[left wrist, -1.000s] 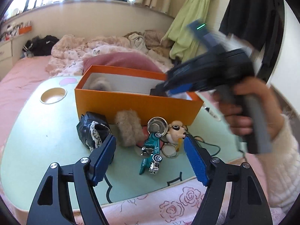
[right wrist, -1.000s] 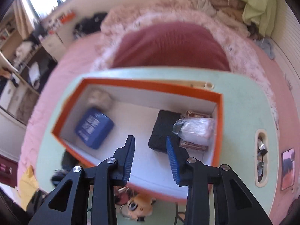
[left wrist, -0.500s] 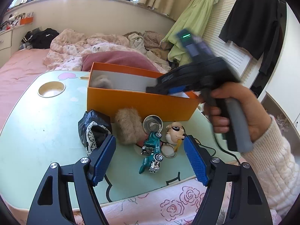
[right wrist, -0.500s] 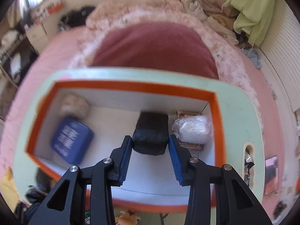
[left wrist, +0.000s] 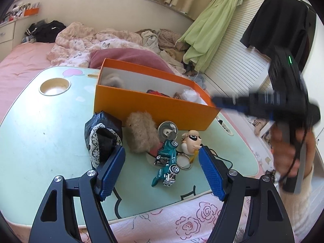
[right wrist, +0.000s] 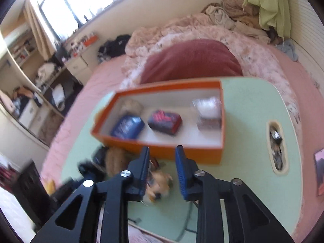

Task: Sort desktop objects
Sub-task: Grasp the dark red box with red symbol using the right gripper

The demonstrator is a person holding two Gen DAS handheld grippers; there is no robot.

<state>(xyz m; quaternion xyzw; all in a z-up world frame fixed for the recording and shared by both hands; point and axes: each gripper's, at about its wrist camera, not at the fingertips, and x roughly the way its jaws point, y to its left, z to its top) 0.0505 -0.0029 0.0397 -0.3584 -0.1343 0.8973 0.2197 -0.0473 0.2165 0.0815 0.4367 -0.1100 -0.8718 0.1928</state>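
On the green table:
Box: The orange box point(right wrist: 162, 151) sits near the far side of the green table point(left wrist: 40, 141), with a red pillow behind it.
In the box: A dark packet with red print point(right wrist: 164, 121) lies in the middle. Half a second ago it sat between the right gripper's pads. Now it lies free, next to a blue packet point(right wrist: 128, 126), a clear wrapped lump point(right wrist: 208, 106) and a fuzzy thing point(right wrist: 131, 105) in the far corner.
What this means: It looks like one more thing is sorted and that step is done.
Still to sort: Outside the box, in front of its near wall, are a black bag with lace point(left wrist: 103, 137), a tan fluffy toy point(left wrist: 140, 133), a small round tin point(left wrist: 168, 129), a teal toy car point(left wrist: 167, 162) and a pig keyring point(left wrist: 191, 141). They lie close together, some touching.
Right gripper: The right gripper point(right wrist: 162, 170) has come back out of the box and now hangs over the pile. Its jaws are closing and stand narrow, with nothing between them. The picture is blurry, so it is moving fast.
Left gripper: The left gripper point(left wrist: 162, 174) hovers low over the near side of the table, right by the teal toy car. Its jaws are wide apart and hold nothing, the same as a second ago.
Next: One of the pile things probably goes in next.
Person: A hand point(left wrist: 287, 154) in a cream sleeve holds the right gripper.
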